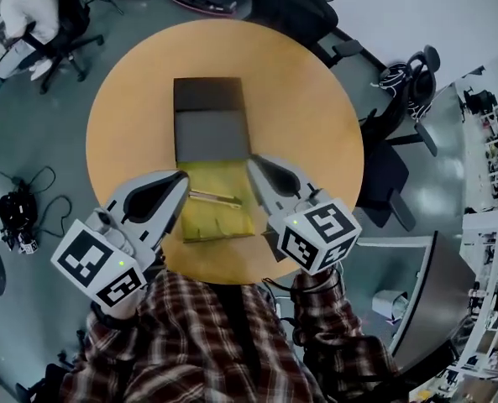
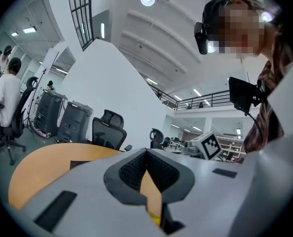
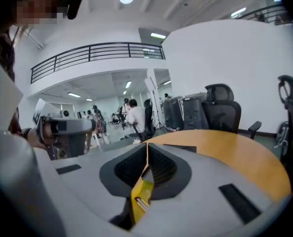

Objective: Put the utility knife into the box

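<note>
1. Bench (image 1: pixel 311 99): round, with a wooden top. It carries the box and stands on a grey floor.
2. Box (image 1: pixel 211 133): it lies open near the middle of the bench. A dark flap is farthest from the wearer, then a grey panel, then a yellow compartment (image 1: pixel 228 225) at the near edge.
3. Utility knife (image 1: pixel 215 198): this reads as the slim pale strip lying slantwise across the yellow compartment, inside the box. It lies between the two grippers and neither touches it.
4. Left hand-held gripper (image 1: pixel 181 177): it is at the left side of the yellow compartment. In its own view the tips (image 2: pixel 146 152) are together with nothing clamped, and bench wood shows through the gap behind them.
5. Right hand-held gripper (image 1: pixel 250 164): it is at the compartment's right side. The jaws are closed tip to tip (image 3: pixel 147 144) and hold nothing, and yellow shows below through the rear gap.
6. Plaid sleeves (image 1: pixel 207 342): along the bottom edge of the head view.
7. Office chairs (image 1: pixel 400 99): to the right of the bench.
8. Seated person (image 1: pixel 30 11): in white, at the upper left.
</note>
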`<state>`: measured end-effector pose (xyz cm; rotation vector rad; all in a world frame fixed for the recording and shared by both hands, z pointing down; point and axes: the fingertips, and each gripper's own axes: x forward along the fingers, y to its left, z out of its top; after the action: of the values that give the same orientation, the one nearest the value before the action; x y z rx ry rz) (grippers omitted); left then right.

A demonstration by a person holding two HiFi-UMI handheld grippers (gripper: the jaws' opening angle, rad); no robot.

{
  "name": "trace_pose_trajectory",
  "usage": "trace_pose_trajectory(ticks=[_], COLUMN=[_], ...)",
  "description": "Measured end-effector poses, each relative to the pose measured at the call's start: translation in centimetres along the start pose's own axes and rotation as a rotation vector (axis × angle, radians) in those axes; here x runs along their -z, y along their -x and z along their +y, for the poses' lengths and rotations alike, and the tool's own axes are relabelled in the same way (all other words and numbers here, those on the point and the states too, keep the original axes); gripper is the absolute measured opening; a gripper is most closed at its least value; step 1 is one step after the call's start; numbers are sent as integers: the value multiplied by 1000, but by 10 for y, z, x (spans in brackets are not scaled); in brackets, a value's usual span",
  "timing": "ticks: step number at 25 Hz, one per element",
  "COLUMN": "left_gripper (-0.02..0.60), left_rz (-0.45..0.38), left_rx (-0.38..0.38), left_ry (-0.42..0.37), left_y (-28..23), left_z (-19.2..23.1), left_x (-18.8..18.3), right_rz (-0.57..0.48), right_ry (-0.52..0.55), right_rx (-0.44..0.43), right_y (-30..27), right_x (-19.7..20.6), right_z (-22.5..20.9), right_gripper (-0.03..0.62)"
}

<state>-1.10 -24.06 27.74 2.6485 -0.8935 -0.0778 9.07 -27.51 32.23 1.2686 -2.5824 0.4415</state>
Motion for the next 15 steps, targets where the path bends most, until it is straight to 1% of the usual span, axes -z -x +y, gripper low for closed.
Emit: trace_pose_trajectory(ticks=[4,8,15], left_gripper=[10,11,11], left_rz=[3,6,3], left_rx=[45,65,57], left_ry=[-13,-17,-23], left_y=[-14,-20,-18], left_z=[-9,-13,-12], left_x=[-4,-6,-4], right_rz=[-106,-142,-164], right_ry=[36,70,-11], right_rx=[87,147,148], right_y=[29,44,52], right_x=[-25,-32,-17], right_z=[12,24,30], right_gripper=[12,12,11])
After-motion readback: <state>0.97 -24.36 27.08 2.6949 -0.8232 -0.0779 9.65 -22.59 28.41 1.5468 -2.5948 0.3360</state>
